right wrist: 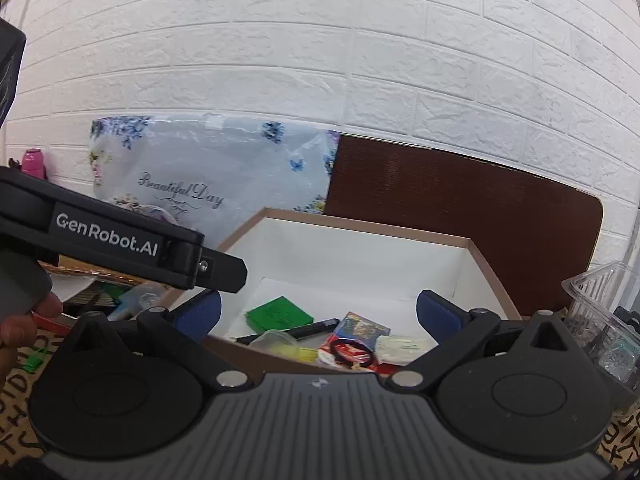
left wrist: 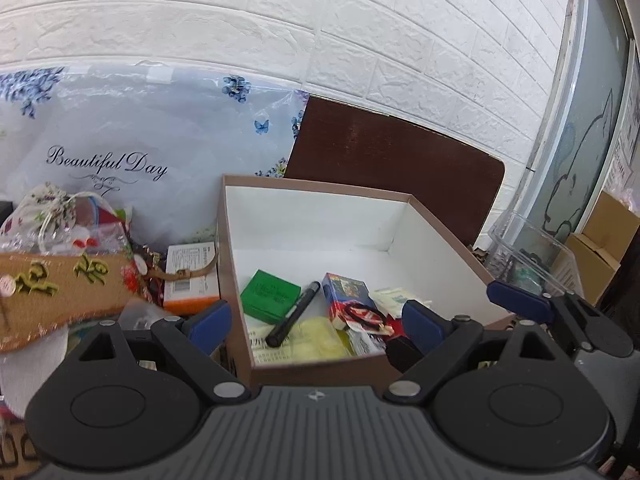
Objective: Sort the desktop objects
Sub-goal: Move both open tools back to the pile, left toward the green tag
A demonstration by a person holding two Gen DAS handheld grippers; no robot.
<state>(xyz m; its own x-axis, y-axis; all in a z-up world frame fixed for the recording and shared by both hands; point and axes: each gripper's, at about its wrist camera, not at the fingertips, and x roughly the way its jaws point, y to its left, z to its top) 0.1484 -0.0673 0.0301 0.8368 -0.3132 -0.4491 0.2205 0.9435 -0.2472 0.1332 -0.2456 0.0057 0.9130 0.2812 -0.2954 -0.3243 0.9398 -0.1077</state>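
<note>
A brown box with white inside (left wrist: 400, 216) (right wrist: 360, 256) holds a green box (left wrist: 270, 294) (right wrist: 280, 314), a black marker (left wrist: 294, 314) (right wrist: 312, 328), a colourful card pack (left wrist: 348, 292) (right wrist: 362, 328), a yellow bag (left wrist: 316, 338) and a black hair band (right wrist: 354, 352). My left gripper (left wrist: 316, 320) is open and empty, above the box's near edge. My right gripper (right wrist: 318, 314) is open and empty, above the box's near side. The right gripper's blue fingers (left wrist: 516, 300) show in the left wrist view. The left gripper's black body (right wrist: 120, 244) shows in the right wrist view.
Left of the box lie an orange-and-white carton (left wrist: 192, 276), a brown embroidered pouch (left wrist: 56, 292) and a floral drawstring bag (left wrist: 56, 208). A "Beautiful Day" plastic bag (left wrist: 132, 148) and a dark brown board (left wrist: 400, 160) lean on the brick wall. A clear plastic tray (right wrist: 604, 320) stands right.
</note>
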